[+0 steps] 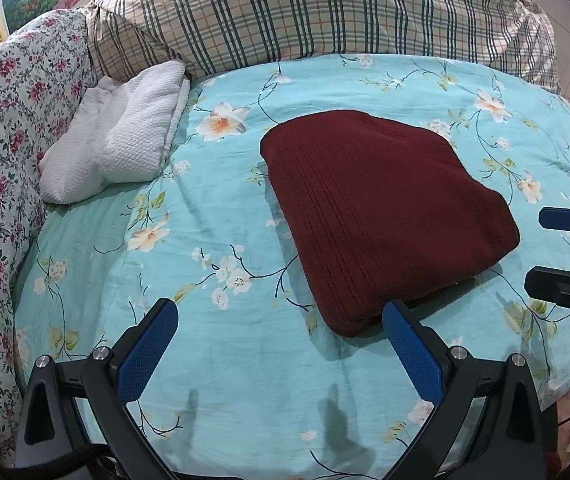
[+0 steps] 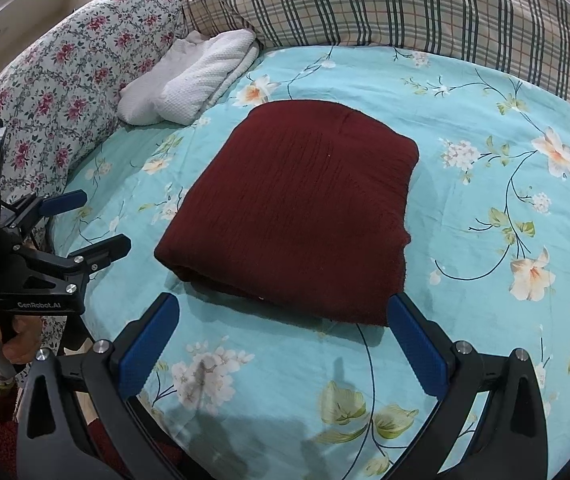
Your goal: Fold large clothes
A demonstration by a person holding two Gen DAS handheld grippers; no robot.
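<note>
A dark red knitted garment (image 1: 381, 216) lies folded into a thick rectangle on the turquoise floral bedsheet (image 1: 221, 360); it also shows in the right wrist view (image 2: 297, 208). My left gripper (image 1: 281, 320) is open and empty, hovering just in front of the garment's near left corner. My right gripper (image 2: 285, 316) is open and empty, just in front of the garment's near edge. Each gripper shows in the other's view: the right gripper (image 1: 541, 252) at the right edge, the left gripper (image 2: 93, 220) at the left, both open.
A folded white textured cloth (image 1: 121, 136) lies at the back left of the bed. A plaid quilt (image 1: 325, 12) is piled along the back. A pink floral quilt (image 1: 9, 128) lines the left side. The bed's front edge is just below the grippers.
</note>
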